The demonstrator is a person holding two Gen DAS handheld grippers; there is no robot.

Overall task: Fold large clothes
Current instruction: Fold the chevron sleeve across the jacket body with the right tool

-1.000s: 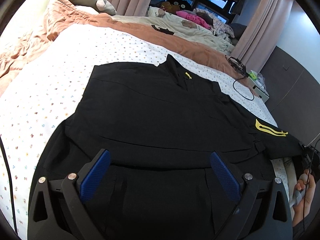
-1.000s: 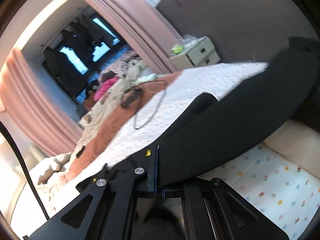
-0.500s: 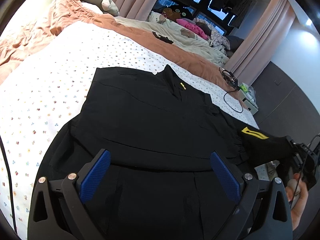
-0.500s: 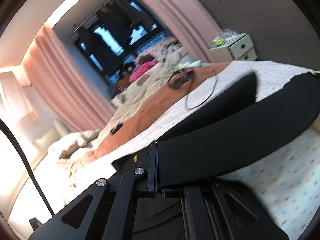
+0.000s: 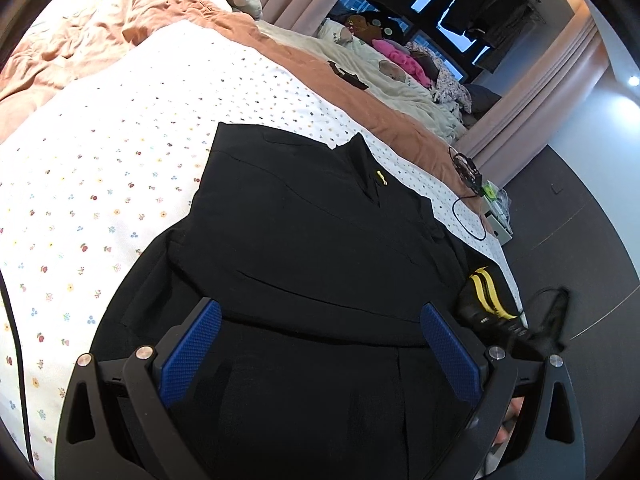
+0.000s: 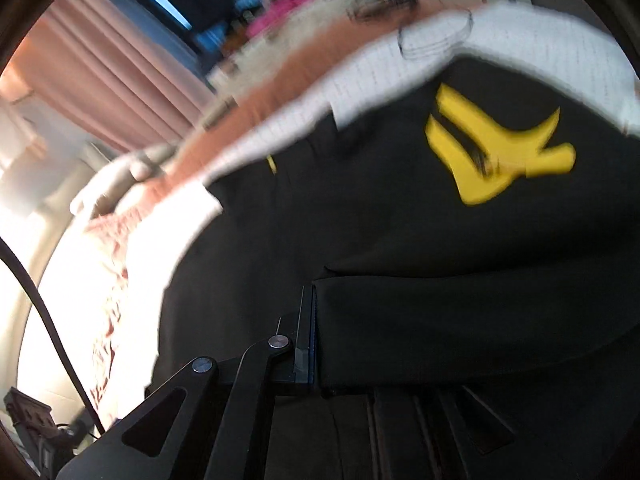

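1 black garment point(image 5: 304, 248), R claw point(image 6: 316, 336) gripping sleeve.

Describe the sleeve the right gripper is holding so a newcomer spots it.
On the floral bed sheet lies a black jacket. The sleeve is at its right edge, bunched. It alone carries yellow stripes.
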